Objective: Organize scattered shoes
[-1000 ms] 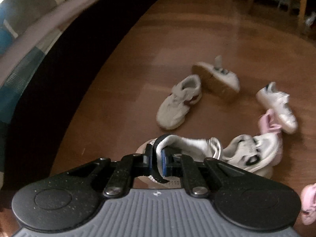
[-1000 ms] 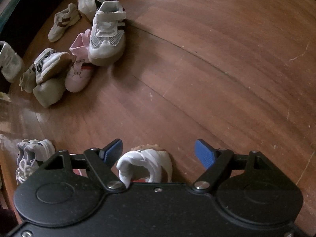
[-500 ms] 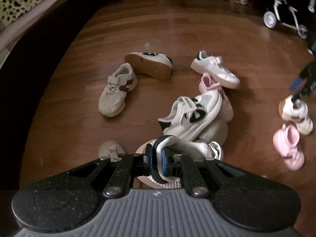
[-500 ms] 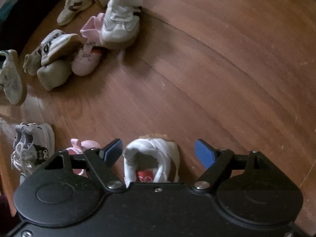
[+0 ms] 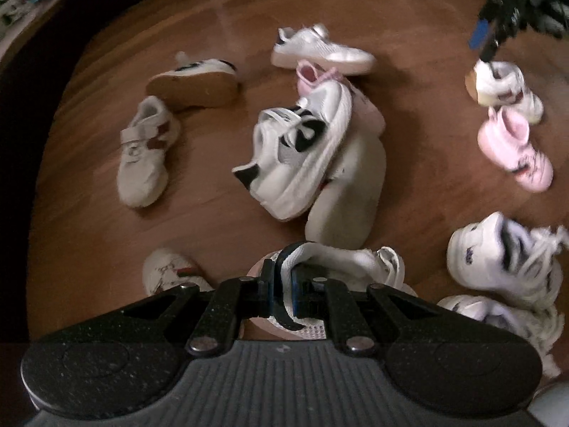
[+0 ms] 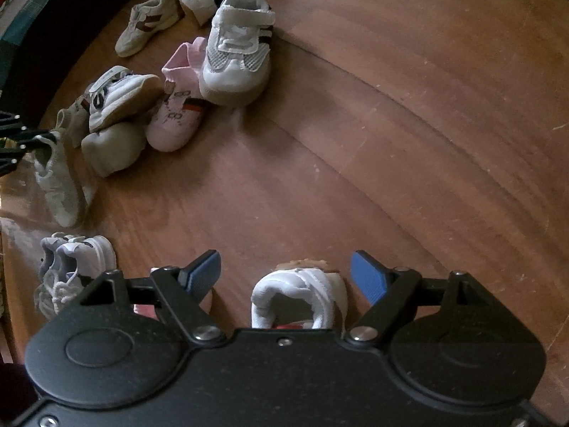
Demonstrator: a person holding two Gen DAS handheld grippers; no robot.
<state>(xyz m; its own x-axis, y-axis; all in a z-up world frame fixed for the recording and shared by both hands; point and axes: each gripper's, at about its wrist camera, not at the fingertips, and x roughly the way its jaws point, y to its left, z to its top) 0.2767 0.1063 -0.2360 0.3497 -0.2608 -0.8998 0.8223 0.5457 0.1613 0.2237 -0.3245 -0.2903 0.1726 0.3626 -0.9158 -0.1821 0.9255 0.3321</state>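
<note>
A small white sneaker (image 5: 341, 259) hangs from the left tongs (image 5: 282, 284), whose jaws are pinched tight on its dark-edged heel collar, the toe pointing away from the camera above the wooden floor (image 5: 220, 220). Just beyond it lies a tangle of shoes: a white sneaker with black patches (image 5: 298, 149) tipped on its side across a pale upturned sole (image 5: 348, 192), with a pink bootie (image 6: 177, 103) behind them. Farther left sit a beige strap shoe (image 5: 145, 149) and one lying on its side with its tan sole showing (image 5: 193, 83). To the right, a laced white pair (image 5: 505, 267) lies close together (blurred in the left view).

The right tongs (image 6: 286, 277) stand wide, gripping nothing; between the blue pads (image 6: 366, 275) a white high-top shoe (image 6: 302, 295) stands on the floor, untouched by either pad. A white strap sneaker with mesh (image 6: 238, 46) stands upright, touching the pink bootie's far end.
</note>
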